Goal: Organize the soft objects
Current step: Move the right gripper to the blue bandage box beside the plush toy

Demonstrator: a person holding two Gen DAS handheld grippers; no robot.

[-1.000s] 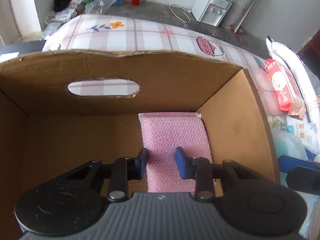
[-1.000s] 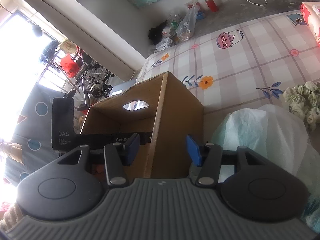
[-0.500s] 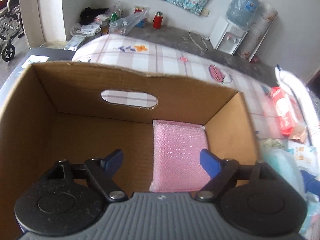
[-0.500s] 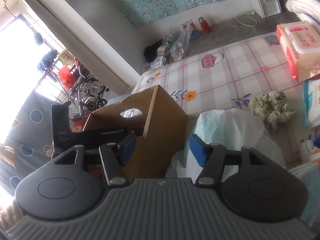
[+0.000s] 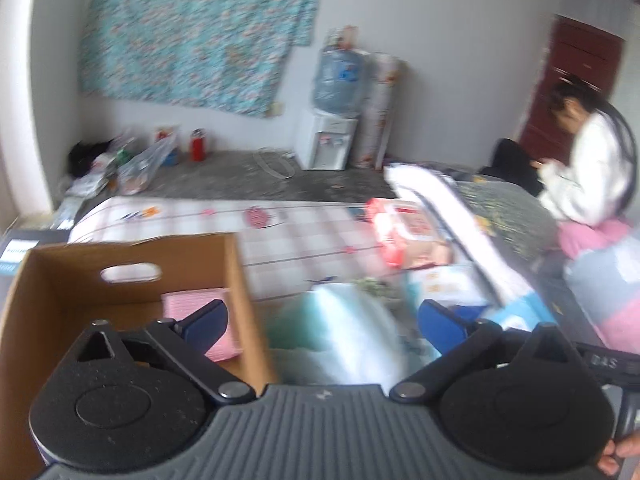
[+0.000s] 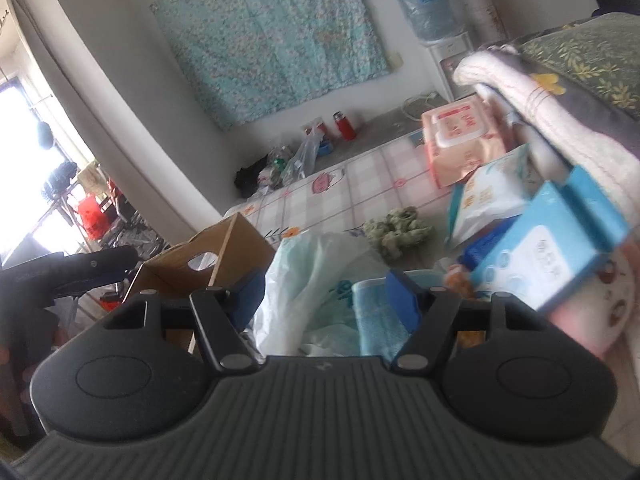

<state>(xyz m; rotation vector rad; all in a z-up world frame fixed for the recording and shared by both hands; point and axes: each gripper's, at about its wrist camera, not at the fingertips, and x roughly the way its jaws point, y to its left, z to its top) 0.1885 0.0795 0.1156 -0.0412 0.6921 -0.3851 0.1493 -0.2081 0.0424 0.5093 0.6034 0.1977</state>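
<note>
A pink pad (image 5: 200, 322) lies on the floor of the cardboard box (image 5: 240, 280), behind the left finger of the left claw (image 5: 322, 326), whose jaws are opening wide and grip nothing. Just beside the box on the bed, a pale green bag (image 6: 316, 264) lies ahead of the right claw (image 6: 326, 300), its jaws opening, empty.

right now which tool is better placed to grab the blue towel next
Right, probably. The right tool points over the blue towel, its jaws opening with nothing between them. The left tool is empty too, jaws opening, but straddles the cardboard box wall, aimed at the pale plastic bag.
</note>
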